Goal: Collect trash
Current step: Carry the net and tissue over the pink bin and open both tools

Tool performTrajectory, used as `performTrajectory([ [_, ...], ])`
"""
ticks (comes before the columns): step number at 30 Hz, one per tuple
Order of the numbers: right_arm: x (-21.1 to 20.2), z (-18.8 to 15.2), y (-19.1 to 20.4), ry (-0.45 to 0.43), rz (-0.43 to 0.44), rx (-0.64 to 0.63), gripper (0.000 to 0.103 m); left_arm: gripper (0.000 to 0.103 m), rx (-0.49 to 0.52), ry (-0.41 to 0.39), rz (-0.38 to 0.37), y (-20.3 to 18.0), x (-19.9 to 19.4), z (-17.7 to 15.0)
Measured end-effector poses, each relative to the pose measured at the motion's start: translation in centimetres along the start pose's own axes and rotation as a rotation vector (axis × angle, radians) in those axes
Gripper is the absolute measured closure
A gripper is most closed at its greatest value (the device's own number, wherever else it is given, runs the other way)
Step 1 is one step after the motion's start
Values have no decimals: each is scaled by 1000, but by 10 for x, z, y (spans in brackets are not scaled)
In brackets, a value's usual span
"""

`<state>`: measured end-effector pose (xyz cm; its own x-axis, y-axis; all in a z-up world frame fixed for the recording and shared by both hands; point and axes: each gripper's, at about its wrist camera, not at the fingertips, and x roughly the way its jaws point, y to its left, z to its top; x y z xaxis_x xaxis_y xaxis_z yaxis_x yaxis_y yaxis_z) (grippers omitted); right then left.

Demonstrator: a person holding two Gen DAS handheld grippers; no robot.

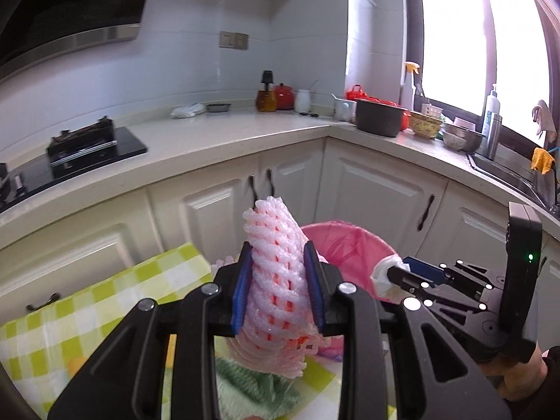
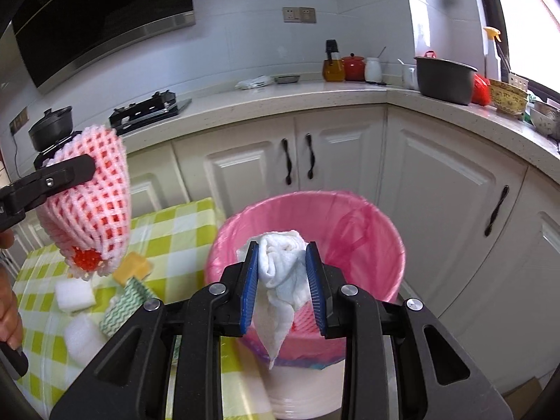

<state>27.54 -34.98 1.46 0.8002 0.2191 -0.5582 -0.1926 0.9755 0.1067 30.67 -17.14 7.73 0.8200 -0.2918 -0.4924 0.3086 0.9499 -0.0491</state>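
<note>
Your left gripper [image 1: 278, 287] is clamped on a pink foam fruit net [image 1: 276, 273], both blue pads pressed into its sides; the net stands upright between them, held in the air above the table. From the right wrist view the same net [image 2: 92, 203] shows an orange-red piece inside its lower end.

Your right gripper [image 2: 282, 287] is clenched on a crumpled white tissue [image 2: 281, 273], whose tail hangs down below the pads. The tissue sits over the near rim of the trash bin [image 2: 367, 217], which carries a pink liner and stands on the floor just beside the table's right edge, in front of the white cabinets [image 2: 437, 189]. Pink foam netting already lies in the bin's bottom.

On the green-checked tablecloth [image 2: 175, 231], near its right edge, lie two white foam blocks [image 2: 74, 295], a yellow sponge [image 2: 133, 266] and a green zigzag cloth [image 2: 122, 309], the cloth touching the sponge.

Behind, the worktop [image 2: 280, 98] bears a gas hob [image 2: 150, 110] at its left end, an oil bottle [image 2: 333, 64], a red pot [image 2: 353, 66] and a white jar [image 2: 372, 68] in the back corner, and a dark pot [image 2: 442, 80] further right.
</note>
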Motion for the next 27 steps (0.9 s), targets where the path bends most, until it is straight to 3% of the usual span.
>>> performTrajectory([
  [8, 15, 16, -28, -23, -50, -4, 75, 72, 14, 51, -70, -25, 61, 21],
  [11, 20, 19, -35, -21, -64, 2, 72, 65, -6, 75, -99, -26, 79, 22],
  [12, 21, 20, -37, -23, -66, 3, 69, 57, -6, 80, -102, -26, 82, 23],
  [15, 25, 21, -42, -35, -77, 10, 45, 49, -17, 94, -95, -27, 91, 22],
  [16, 25, 21, -43, -41, -76, 16, 40, 42, -26, 92, -96, -25, 90, 21],
  [22, 16, 22, -42, -66, -84, 37, 37, 40, -64, 42, -63, 0, 57, 12],
  [25, 3, 21, -35, -105, -70, 60, 24, 35, -75, 11, -28, 15, 32, 1],
  [27, -6, 21, -27, -125, -61, 72, 21, 32, -64, -3, -1, 23, 15, -6],
])
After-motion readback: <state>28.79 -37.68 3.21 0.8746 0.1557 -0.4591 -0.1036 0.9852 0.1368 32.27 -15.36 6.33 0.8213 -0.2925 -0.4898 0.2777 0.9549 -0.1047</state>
